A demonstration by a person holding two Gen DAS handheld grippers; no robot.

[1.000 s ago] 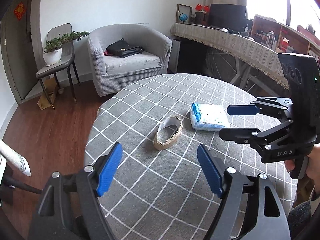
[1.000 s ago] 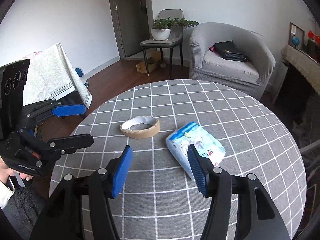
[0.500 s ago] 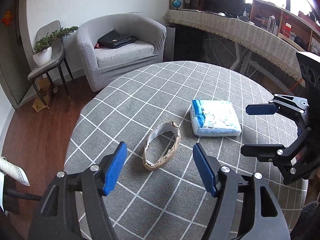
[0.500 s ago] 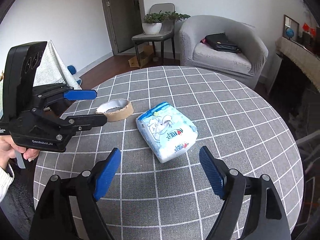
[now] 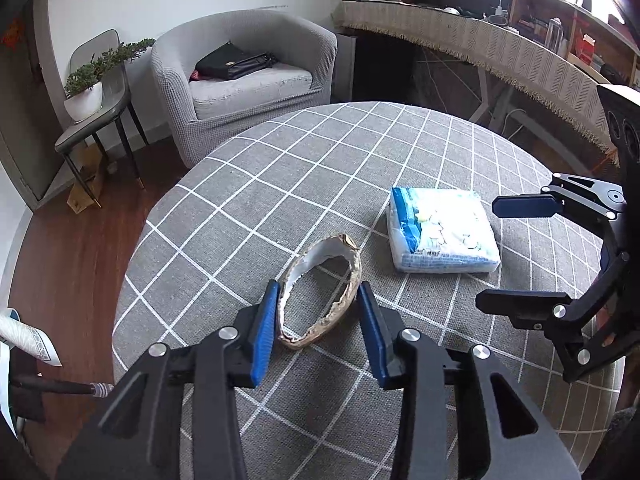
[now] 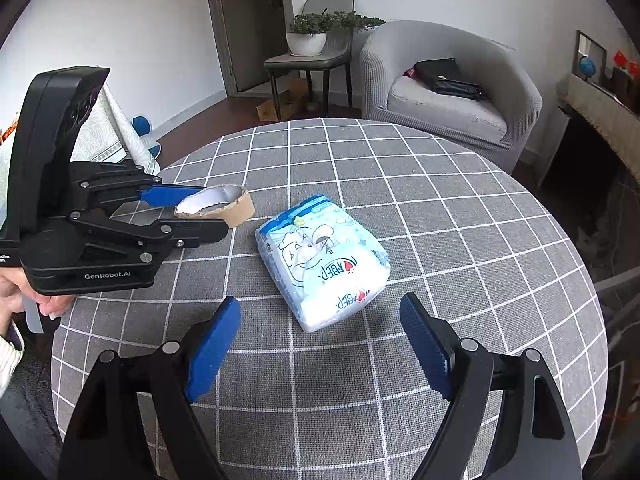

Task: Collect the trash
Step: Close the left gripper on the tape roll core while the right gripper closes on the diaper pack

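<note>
The left gripper (image 5: 318, 308) has advanced since half a second ago and narrowed: its blue pads now flank the near end of the torn brown cardboard tape ring (image 5: 320, 292) — contact appears likely, though a firm grasp cannot be confirmed. The ring lies on the round grey checked tablecloth (image 6: 460, 208). The right gripper (image 6: 320, 340) remains spread wide, just short of the white-and-blue plastic tissue pack (image 6: 324, 260) — the pack has not moved.

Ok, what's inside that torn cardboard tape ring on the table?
Nothing: through the torn brown cardboard ring only the grey checked tablecloth shows. The left gripper straddles its near end; the cloth directly beneath the ring's wall is hidden.
</note>
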